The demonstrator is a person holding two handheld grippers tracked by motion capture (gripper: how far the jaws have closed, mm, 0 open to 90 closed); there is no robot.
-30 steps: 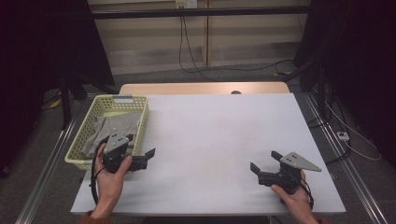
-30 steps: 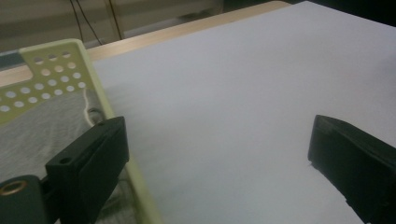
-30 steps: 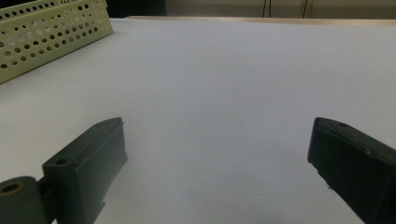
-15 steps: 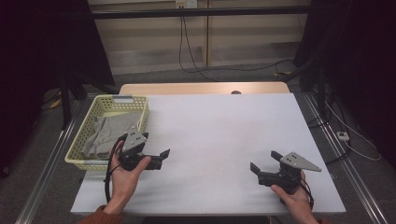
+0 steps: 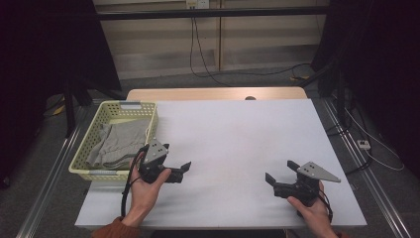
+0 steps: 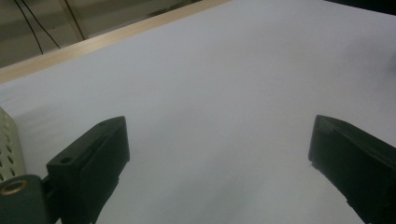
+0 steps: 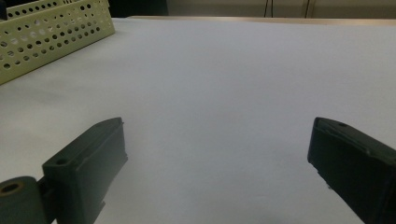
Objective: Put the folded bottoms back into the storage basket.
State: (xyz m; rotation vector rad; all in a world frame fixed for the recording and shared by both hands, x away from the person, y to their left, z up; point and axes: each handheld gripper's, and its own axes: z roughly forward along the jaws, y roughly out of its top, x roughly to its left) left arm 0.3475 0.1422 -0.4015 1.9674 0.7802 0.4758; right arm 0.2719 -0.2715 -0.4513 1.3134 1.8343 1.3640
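Observation:
A pale yellow perforated basket [image 5: 119, 105] stands at the table's left edge with a folded grey cloth [image 5: 119, 141] inside. My left gripper [image 5: 183, 171] is held just right of the basket's near corner, pointing right over the white tabletop [image 5: 237, 134]. It is open, and in the left gripper view its jaws stand wide apart with nothing between them [image 6: 219, 154]. My right gripper [image 5: 281, 172] hovers near the front right of the table, pointing left, also open and holding nothing [image 7: 217, 154]. The basket [image 7: 51, 32] shows at the upper left of the right gripper view.
A corner of the basket [image 6: 9, 144] sits at the left edge of the left gripper view. A wooden strip [image 5: 213, 94] runs along the table's far edge. Cables [image 5: 208, 54] lie on the floor beyond it, and metal rails [image 5: 54, 168] flank the table.
My left gripper has moved right, away from the basket's near edge and out over the tabletop, still open. The right gripper has stayed where it was.

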